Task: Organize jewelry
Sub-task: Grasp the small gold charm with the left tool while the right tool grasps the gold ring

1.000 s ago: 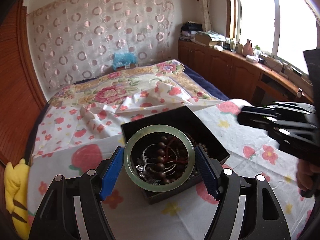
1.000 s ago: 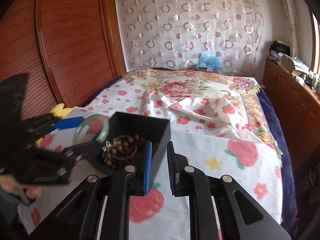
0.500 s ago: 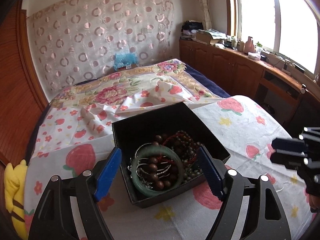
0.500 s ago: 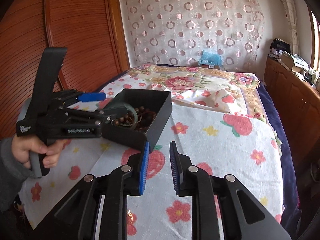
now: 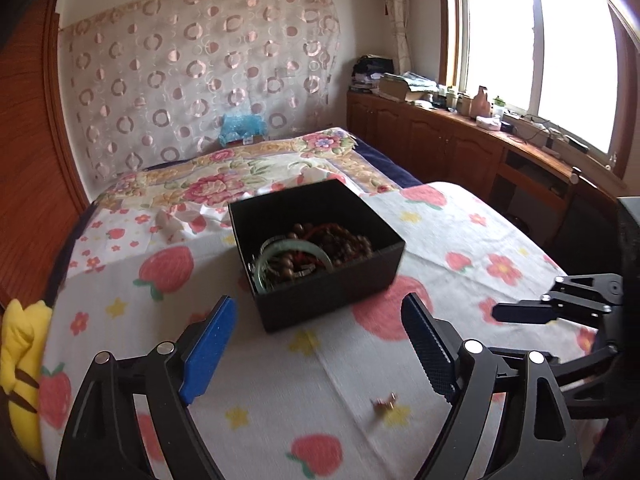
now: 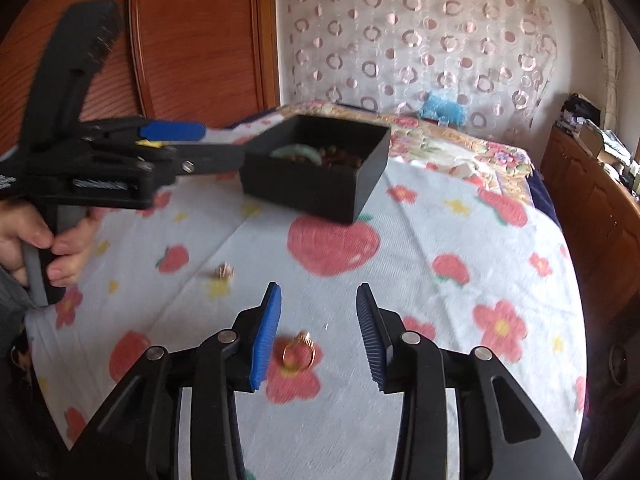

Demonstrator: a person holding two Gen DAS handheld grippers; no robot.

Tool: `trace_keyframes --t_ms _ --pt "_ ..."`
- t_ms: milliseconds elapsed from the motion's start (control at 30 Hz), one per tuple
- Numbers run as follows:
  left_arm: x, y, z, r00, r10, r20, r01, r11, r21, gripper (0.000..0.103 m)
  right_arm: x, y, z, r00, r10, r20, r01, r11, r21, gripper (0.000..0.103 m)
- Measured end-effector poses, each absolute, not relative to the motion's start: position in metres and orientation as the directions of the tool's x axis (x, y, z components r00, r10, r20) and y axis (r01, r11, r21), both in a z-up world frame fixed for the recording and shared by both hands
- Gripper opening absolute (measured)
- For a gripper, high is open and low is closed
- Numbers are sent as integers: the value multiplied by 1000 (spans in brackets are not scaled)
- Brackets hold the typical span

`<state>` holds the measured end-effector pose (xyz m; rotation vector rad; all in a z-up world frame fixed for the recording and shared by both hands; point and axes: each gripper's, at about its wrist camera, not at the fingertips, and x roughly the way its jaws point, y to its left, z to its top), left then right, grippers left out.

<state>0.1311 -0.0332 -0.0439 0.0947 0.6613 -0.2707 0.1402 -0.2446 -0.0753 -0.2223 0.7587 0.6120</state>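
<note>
A black open box point(image 5: 332, 296) point(image 6: 304, 188) stands on the strawberry-print cloth and holds a green jade bangle point(image 5: 280, 250) point(image 6: 296, 151) and brown bead strings point(image 5: 344, 242). My left gripper point(image 5: 320, 344) is open and empty, pulled back short of the box; it also shows in the right wrist view point(image 6: 176, 136). My right gripper point(image 6: 318, 332) is open and empty above a gold ring point(image 6: 298, 354) that lies between its fingers on the cloth. A second small gold piece point(image 6: 224, 270) point(image 5: 384, 402) lies loose on the cloth.
The cloth point(image 5: 280, 400) covers a bed with a floral quilt point(image 5: 224, 184) behind the box. A yellow plush toy point(image 5: 20, 360) lies at the left edge. Wooden cabinets point(image 5: 460, 148) run along the right under the window. A wooden wardrobe point(image 6: 192, 40) stands at the left.
The left gripper let the jade bangle drop into the box, then drew back from it. The right gripper opened and moved back and down over the gold ring.
</note>
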Motion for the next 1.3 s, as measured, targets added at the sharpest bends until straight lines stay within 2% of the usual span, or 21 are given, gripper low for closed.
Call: trace_keyframes --t_ms 333,733,767,833,933,1067,1100,1133,1200,1233,1300 --pt "128 -35 -86 649 -212 -730 329 944 19 81 138 -231 -97 493 392 -777 -623 782 -1 42" --pt "118 -46 -95 601 -262 -755 385 923 -14 79 136 -235 -96 494 395 -775 -623 782 1 37" --pt "118 -47 -96 600 -263 -755 388 922 -13 77 137 -236 -96 494 395 -774 -623 782 0 37" --pt "118 -49 -97 589 -267 -763 396 918 -16 64 137 -237 -97 494 396 -774 -623 782 2 37" --pt "118 -53 -99 576 -266 -773 404 915 -14 52 136 -237 -97 493 396 -774 -623 782 3 37" --pt "118 -54 -99 579 -269 -769 407 913 -13 28 137 -237 -97 495 394 -774 -623 782 0 37" --pt "118 -54 -99 578 -273 -769 409 912 -17 16 136 -236 -97 494 395 -775 -623 782 1 37" --pt "118 -53 -99 575 -280 -769 414 910 -22 11 136 -236 -97 494 395 -774 -623 782 1 37" --pt "116 -53 -97 577 -291 -763 419 908 -30 10 137 -237 -97 495 394 -774 -623 782 -1 37" --pt "115 -52 -95 583 -294 -757 418 908 -31 6 137 -237 -97 494 395 -774 -624 781 1 36" --pt "113 -50 -92 594 -292 -749 411 911 -29 6 137 -237 -97 496 394 -774 -619 785 2 26"
